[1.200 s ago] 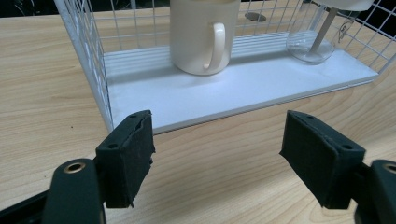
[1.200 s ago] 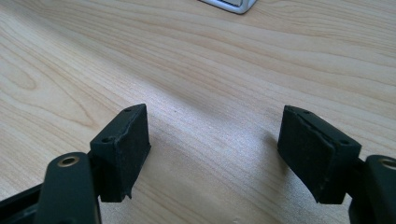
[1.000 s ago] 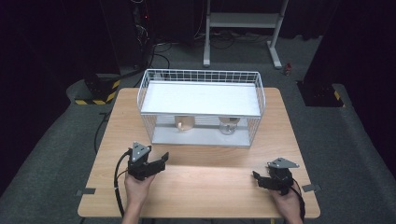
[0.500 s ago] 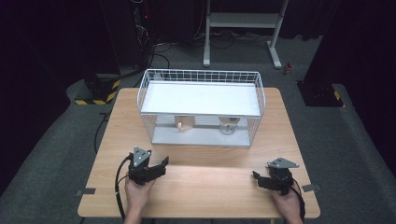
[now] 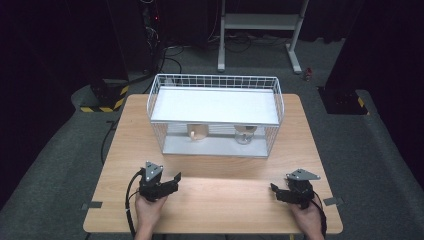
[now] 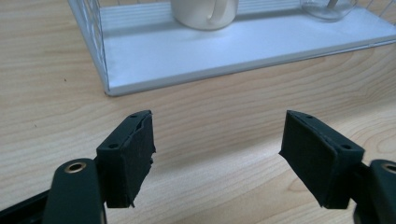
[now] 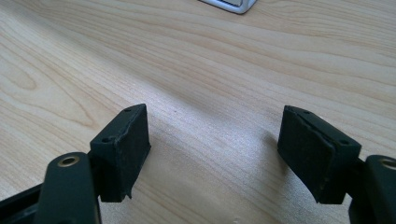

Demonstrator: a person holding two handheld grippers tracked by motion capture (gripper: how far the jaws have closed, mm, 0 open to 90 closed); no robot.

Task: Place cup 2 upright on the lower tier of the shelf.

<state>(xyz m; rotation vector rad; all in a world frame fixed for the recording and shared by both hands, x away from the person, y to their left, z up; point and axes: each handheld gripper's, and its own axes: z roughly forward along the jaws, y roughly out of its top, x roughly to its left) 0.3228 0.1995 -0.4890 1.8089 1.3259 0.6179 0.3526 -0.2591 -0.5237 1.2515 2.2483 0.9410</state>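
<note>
The mug (image 6: 205,13) and glass (image 6: 327,7) are cut off.

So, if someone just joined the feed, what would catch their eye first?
Probably the white wire rack standing at the middle of the wooden table, with a cream mug and a clear glass on its lower shelf. Then the left gripper and right gripper, both open and empty, near the front edge.

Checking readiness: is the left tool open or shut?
Open. The left tool shows its two black jaws standing wide apart over bare wooden table, nothing between them.

Cream mug (image 5: 197,132), clear glass (image 5: 244,135), upright inside wire rack (image 5: 216,82)
</note>
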